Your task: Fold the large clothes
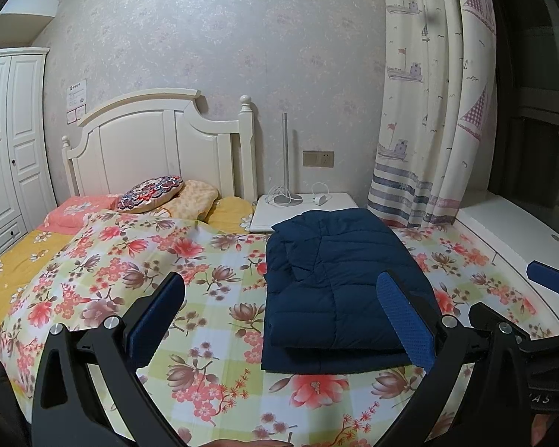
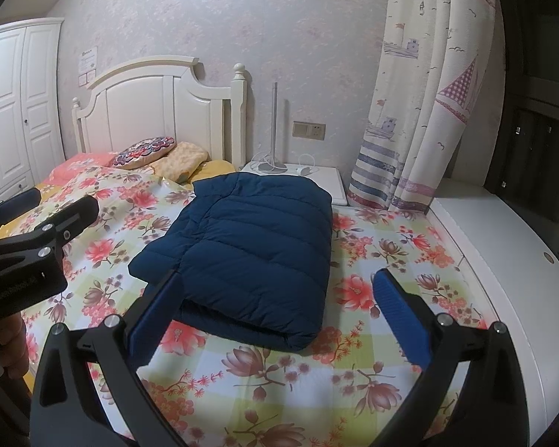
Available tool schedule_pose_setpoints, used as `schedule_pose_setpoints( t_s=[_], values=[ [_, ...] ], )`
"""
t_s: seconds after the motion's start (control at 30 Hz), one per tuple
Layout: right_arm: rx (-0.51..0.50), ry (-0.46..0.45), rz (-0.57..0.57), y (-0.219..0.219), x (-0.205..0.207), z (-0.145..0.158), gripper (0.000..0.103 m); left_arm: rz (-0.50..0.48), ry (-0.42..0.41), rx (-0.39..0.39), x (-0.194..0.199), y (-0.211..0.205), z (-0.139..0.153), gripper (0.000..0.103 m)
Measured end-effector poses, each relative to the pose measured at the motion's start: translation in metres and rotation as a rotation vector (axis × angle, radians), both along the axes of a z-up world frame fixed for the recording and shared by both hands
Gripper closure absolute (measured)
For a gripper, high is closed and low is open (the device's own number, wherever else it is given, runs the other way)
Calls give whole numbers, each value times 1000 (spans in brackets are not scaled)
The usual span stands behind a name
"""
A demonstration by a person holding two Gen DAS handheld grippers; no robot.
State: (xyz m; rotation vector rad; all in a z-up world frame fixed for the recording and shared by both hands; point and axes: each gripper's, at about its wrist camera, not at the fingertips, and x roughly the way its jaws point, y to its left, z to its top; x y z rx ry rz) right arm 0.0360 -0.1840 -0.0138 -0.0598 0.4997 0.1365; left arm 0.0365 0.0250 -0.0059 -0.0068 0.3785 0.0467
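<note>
The navy padded jacket (image 2: 249,246) lay folded into a neat block on the floral bedspread (image 2: 376,260) (toward the bedside cabinet (image 1: 302,212)), while the left gripper (image 1: 290,320) and right gripper (image 2: 279,309) hovered above it, jaws spread wide, holding nothing.

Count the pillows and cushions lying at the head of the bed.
4: a pink floral pillow at the left, a round patterned cushion beside it, a pale yellow pillow next, and a mustard one nearest the nightstand. The floral quilt may hide more.
</note>
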Motion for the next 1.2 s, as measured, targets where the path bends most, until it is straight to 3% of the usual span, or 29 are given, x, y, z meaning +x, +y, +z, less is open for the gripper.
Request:
schedule_pose_setpoints(
  t_s=[1.2],
  values=[
    [-1,-1,6,3,-1,-1,3,-7,0,14,-8,19,0,4]
  ],
)
